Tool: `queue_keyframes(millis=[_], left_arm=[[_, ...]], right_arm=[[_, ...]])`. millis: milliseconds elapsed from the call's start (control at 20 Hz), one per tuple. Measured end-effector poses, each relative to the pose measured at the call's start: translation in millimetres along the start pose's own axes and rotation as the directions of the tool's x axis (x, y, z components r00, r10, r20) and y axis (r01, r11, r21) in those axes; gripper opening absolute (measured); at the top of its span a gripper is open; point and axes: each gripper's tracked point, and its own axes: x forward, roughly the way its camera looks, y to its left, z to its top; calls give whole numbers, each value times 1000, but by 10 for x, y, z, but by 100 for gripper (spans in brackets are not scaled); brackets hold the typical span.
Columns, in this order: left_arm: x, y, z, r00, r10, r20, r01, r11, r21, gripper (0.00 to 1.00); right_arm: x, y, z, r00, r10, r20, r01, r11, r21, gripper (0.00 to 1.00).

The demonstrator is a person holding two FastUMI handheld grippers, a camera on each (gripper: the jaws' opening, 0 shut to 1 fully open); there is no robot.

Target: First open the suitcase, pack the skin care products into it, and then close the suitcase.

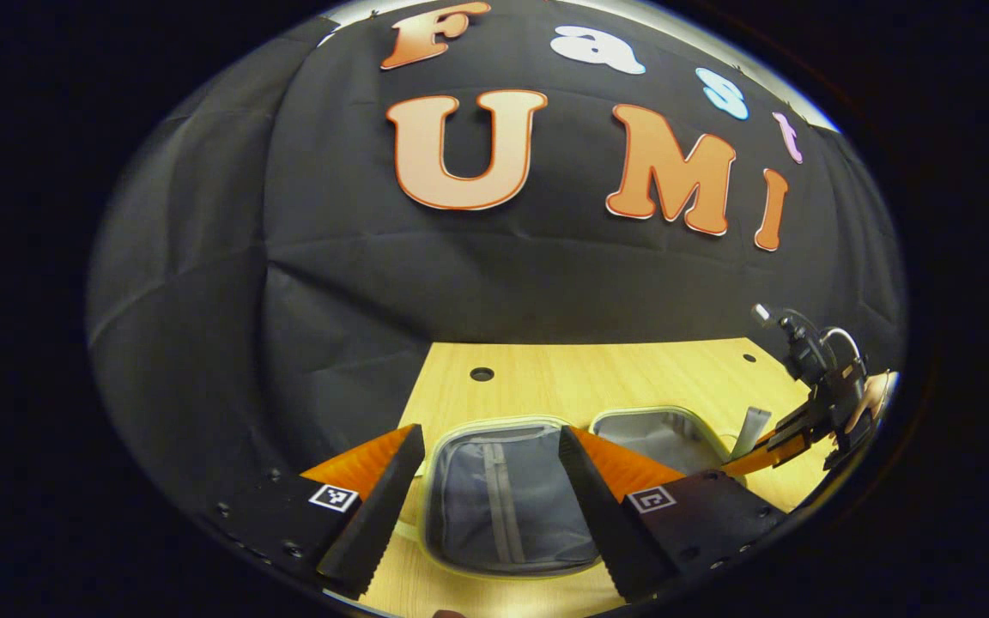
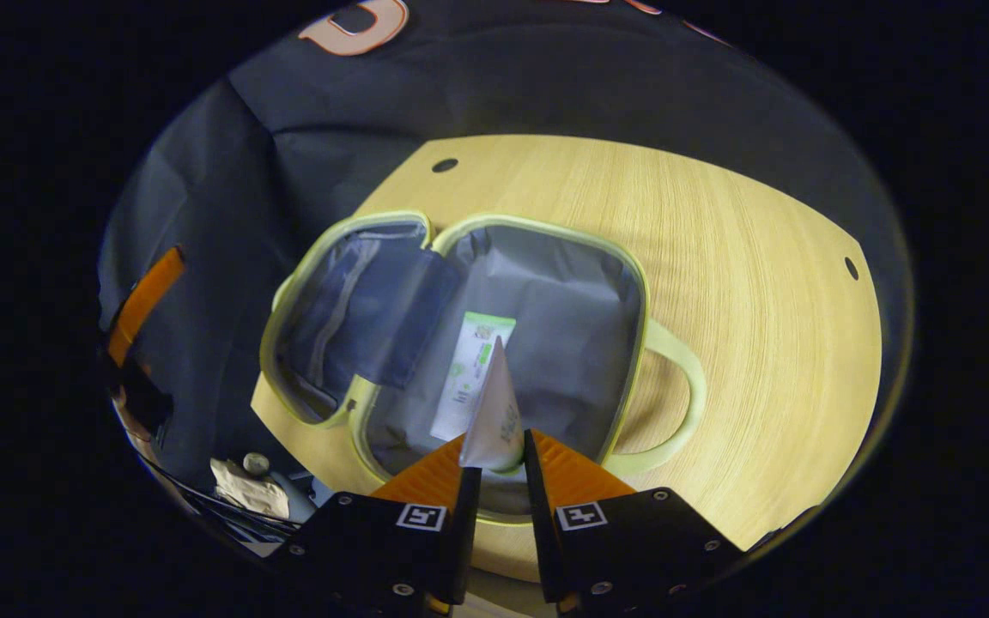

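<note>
The suitcase (image 2: pixel 632 257), pale green at the rim with a grey lining, lies open flat on the wooden table (image 2: pixel 761 300). A white tube with a green label (image 2: pixel 469 369) lies in its larger half. My right gripper (image 2: pixel 496 445) is shut on a second white tube (image 2: pixel 494 412), held upright, crimped end up, over that half. My left gripper (image 1: pixel 488 431) stands open above the zipped lid half (image 1: pixel 503 515), nothing between its fingers. In the left gripper view the right gripper (image 1: pixel 769 448) shows at the far right with its tube (image 1: pixel 750 429).
The suitcase handle (image 2: pixel 683 360) rests on the table to the right of the case. Bare tabletop (image 1: pixel 597 378) runs behind the case to the black cloth wall. Crumpled items (image 2: pixel 245 489) lie on the floor below the table's left edge.
</note>
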Motion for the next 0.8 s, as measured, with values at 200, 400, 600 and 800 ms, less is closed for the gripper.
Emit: queue_keyframes(millis=[200, 400, 600, 800], left_arm=[[-267, 313, 178, 999, 29, -17, -30, 999, -21, 98], [-246, 449, 70, 998, 57, -35, -59, 997, -44, 98], [-158, 729, -124, 995, 86, -45, -89, 994, -68, 98], [-23, 915, -239, 994, 84, -67, -94, 981, -170, 98]], right_arm=[[168, 3, -86, 999, -5, -44, 7, 999, 48, 39], [106, 35, -67, 1000, -5, -27, 6, 999, 47, 45], [19, 119, 76, 998, 29, 62, -32, 998, 48, 75], [-116, 135, 162, 993, 34, 116, -40, 998, 49, 96]])
